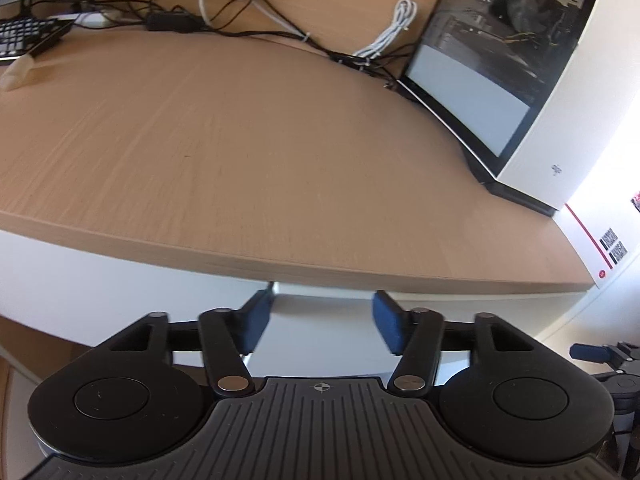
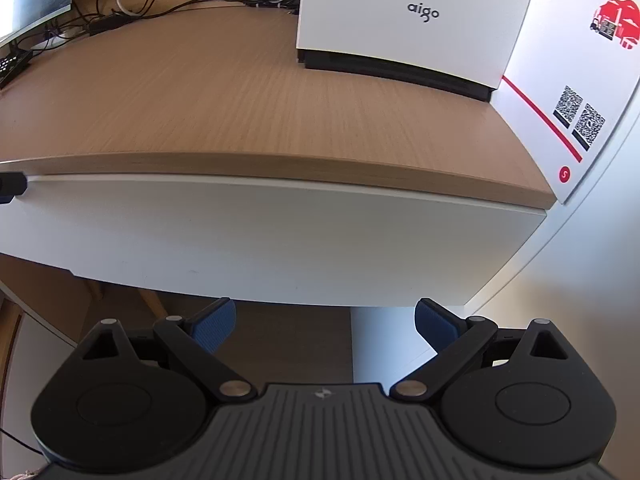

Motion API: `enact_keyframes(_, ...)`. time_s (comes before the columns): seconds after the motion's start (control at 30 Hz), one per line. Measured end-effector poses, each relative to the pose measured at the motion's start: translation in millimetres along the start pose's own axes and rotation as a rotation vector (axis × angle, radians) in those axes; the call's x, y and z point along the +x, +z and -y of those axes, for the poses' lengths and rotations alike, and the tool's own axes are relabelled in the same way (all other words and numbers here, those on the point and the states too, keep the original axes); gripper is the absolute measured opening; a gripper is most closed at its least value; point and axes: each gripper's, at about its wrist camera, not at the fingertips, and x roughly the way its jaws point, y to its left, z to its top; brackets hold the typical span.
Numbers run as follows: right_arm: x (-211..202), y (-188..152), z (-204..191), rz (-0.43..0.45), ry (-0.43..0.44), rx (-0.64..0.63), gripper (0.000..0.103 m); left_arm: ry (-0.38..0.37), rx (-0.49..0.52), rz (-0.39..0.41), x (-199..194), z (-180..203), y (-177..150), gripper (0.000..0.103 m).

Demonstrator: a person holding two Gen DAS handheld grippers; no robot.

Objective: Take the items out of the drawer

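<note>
A white drawer front (image 2: 280, 232) runs under the wooden desk top (image 2: 240, 112); no contents of the drawer show. My left gripper (image 1: 322, 318) is open, its blue pads (image 1: 256, 322) held right at the drawer front just below the desk edge, with nothing between them. One dark fingertip (image 2: 10, 188) of it shows at the far left of the right wrist view, at the seam between desk top and drawer. My right gripper (image 2: 324, 324) is open too, below the drawer's bottom edge, and holds nothing.
A white computer case (image 2: 400, 20) stands at the desk's right, beside a white printed panel (image 2: 568, 120). Cables (image 1: 248, 20), a keyboard (image 1: 24, 34) and a monitor (image 2: 32, 0) fill the back of the desk. Under the drawer there is wooden floor (image 2: 288, 340).
</note>
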Motion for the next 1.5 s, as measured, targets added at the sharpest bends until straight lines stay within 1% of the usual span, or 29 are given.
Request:
enact_keyframes(0.13, -0.5, 0.6, -2.0, 0.003, 0.001, -0.002, 0.097, -0.001, -0.02, 0.012, -1.1, -1.5, -1.3, 0.062)
enact_keyframes(0.33, -3.6, -2.8, 0.0, 0.001, -0.007, 0.009, 0.097, -0.004, -0.008, 0.008, -1.0, -1.3, 0.5, 0.062)
enact_keyframes(0.47, -4.7, -4.3, 0.3, 0.002, -0.009, 0.009, 0.097, 0.011, 0.013, 0.018, -1.9, 0.2, -0.2, 0.062)
enact_keyframes(0.6, -2.0, -4.3, -0.8, -0.001, -0.006, 0.004, 0.097, 0.009, 0.004, 0.029, -2.1, 0.2, -0.9, 0.061)
enact_keyframes(0.83, 0.6, -5.3, -3.1, -0.002, 0.0, -0.002, 0.097, 0.014, 0.034, 0.05, -1.7, 6.2, -5.2, 0.062)
enact_keyframes(1.03, 1.7, -6.2, -4.1, -0.003, 0.004, -0.004, 0.097, 0.018, 0.077, 0.043, -2.0, 8.7, -6.3, 0.062)
enact_keyframes(1.23, 0.4, -7.6, -5.0, 0.003, 0.011, -0.009, 0.097, 0.021, 0.097, 0.048, -1.3, 11.3, -8.8, 0.065)
enact_keyframes(1.5, -3.4, -12.5, -1.9, 0.005, 0.018, -0.005, 0.097, 0.019, 0.12, 0.043, -1.4, 12.9, -9.1, 0.065)
